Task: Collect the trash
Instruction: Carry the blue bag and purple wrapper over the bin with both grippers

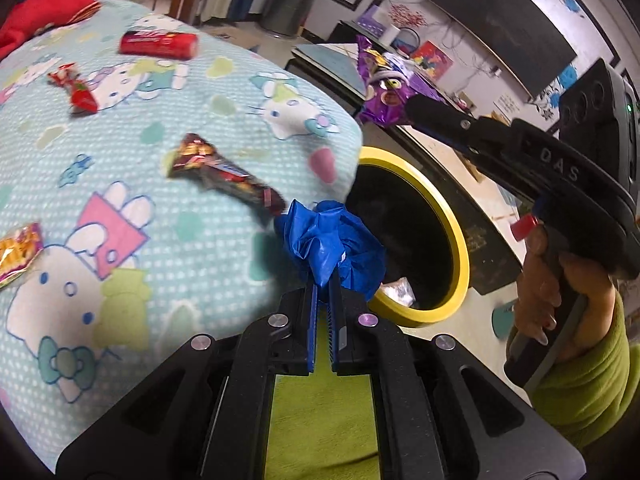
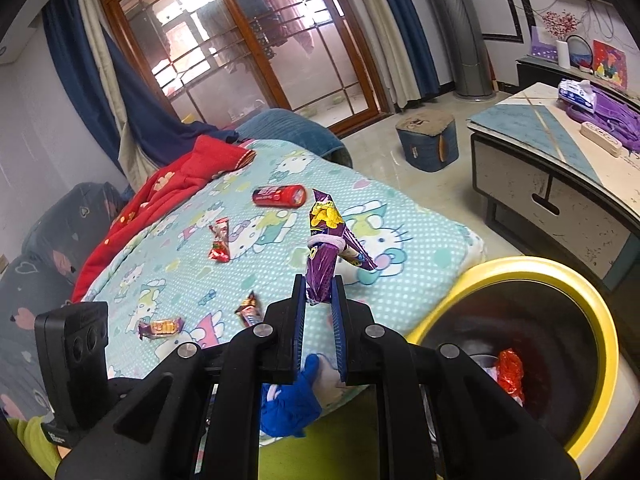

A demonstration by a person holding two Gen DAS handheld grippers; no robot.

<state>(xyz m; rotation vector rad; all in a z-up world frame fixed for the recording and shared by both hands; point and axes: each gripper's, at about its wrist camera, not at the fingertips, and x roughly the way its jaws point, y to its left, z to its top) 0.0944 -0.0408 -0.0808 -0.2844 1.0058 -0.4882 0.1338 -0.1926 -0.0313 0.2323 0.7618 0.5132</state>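
My left gripper (image 1: pixel 325 280) is shut on a crumpled blue wrapper (image 1: pixel 330 238), held at the bed's edge just left of the yellow-rimmed trash bin (image 1: pixel 460 240). My right gripper (image 2: pixel 319 294) is shut on a purple snack bag (image 2: pixel 326 240), held above the bed beside the bin (image 2: pixel 600 320); that bag also shows in the left wrist view (image 1: pixel 386 88). On the Hello Kitty blanket (image 1: pixel 160 120) lie a brown candy bar wrapper (image 1: pixel 224 172), a red tube (image 1: pixel 159 44), a red candy wrapper (image 1: pixel 78 88) and an orange packet (image 1: pixel 18 252).
The bin holds a red wrapper (image 2: pixel 510 372) and a silver one (image 1: pixel 396 290). A red garment (image 2: pixel 168 188) lies at the bed's far end. A low table (image 2: pixel 552 168) stands right of the bin, a small stool (image 2: pixel 426 140) beyond it on the floor.
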